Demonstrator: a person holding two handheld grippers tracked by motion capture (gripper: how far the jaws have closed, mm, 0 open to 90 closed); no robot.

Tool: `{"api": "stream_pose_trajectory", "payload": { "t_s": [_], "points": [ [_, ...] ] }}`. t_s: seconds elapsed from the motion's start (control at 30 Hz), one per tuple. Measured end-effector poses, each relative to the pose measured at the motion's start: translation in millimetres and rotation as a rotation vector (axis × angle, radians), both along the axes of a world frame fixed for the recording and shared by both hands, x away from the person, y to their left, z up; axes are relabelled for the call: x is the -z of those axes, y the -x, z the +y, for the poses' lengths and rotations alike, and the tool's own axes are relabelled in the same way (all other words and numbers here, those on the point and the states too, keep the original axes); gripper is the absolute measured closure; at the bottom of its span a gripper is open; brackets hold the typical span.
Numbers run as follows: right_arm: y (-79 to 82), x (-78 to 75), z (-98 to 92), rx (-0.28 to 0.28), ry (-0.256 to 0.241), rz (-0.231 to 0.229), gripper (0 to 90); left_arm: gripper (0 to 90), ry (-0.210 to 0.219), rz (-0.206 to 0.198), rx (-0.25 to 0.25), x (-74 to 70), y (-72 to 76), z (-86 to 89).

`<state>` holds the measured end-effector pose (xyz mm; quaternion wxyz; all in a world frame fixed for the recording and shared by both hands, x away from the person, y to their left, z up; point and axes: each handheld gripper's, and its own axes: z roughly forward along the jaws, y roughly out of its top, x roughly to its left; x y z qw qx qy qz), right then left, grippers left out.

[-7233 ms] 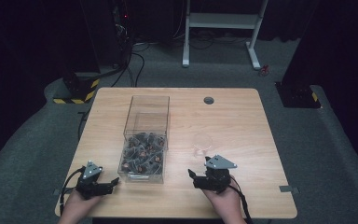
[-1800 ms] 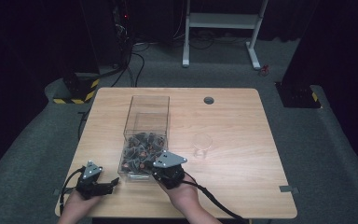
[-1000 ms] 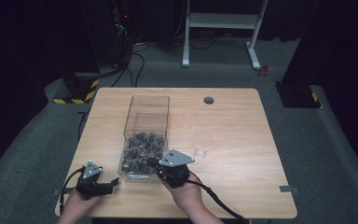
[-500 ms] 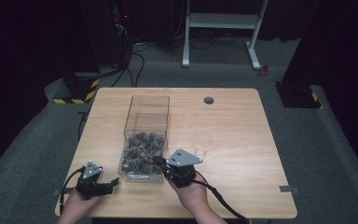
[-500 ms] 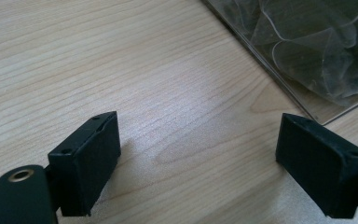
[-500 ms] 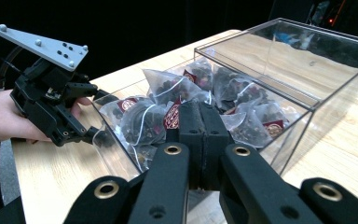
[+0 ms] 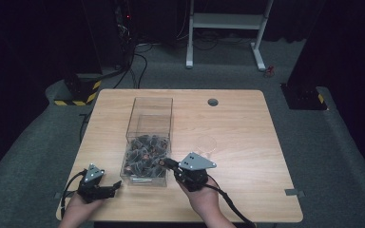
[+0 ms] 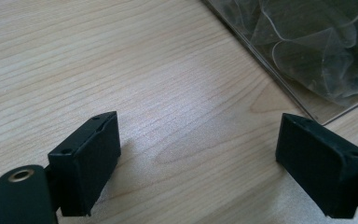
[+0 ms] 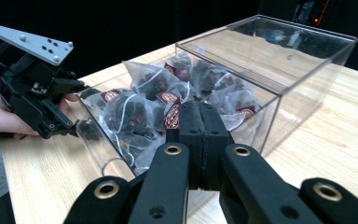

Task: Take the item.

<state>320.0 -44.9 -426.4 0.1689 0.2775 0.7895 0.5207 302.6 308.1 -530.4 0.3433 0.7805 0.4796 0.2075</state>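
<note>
A clear plastic box (image 7: pixel 148 124) stands on the wooden table (image 7: pixel 237 118), its near half heaped with pyramid tea bags (image 7: pixel 145 154). My right gripper (image 7: pixel 167 163) is just outside the box's near right corner, jaws pointing left. In the right gripper view the right gripper (image 9: pixel 200 111) is shut, with a red tea bag tag (image 9: pixel 171 116) pinched at the tips in front of the heaped tea bags (image 9: pixel 144 100). My left gripper (image 7: pixel 111 186) rests open on the table, left of the box's near corner. In its own view the left gripper (image 8: pixel 198 163) is open over bare wood beside the box (image 8: pixel 307 51).
A faint clear round cup or dish (image 7: pixel 206 144) sits on the table right of the box. A cable hole (image 7: pixel 213 101) is near the far edge. Bare wood stretches across the table's right half. Dark floor and a white stand (image 7: pixel 228 21) lie beyond.
The right gripper has drawn back to the right, from over the box's near end to just outside its wall, with a red tag at its tips. The left gripper has stayed put.
</note>
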Motion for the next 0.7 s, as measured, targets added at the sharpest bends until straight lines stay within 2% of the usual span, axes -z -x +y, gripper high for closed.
{"api": "stream_pose_trajectory", "payload": {
  "t_s": [0.7],
  "points": [
    [-0.6, 5.7, -23.7, 0.051, 0.003, 0.002, 90.0, 14.2, 0.000, 0.000, 0.000, 0.0, 0.0, 0.0]
  ]
}}
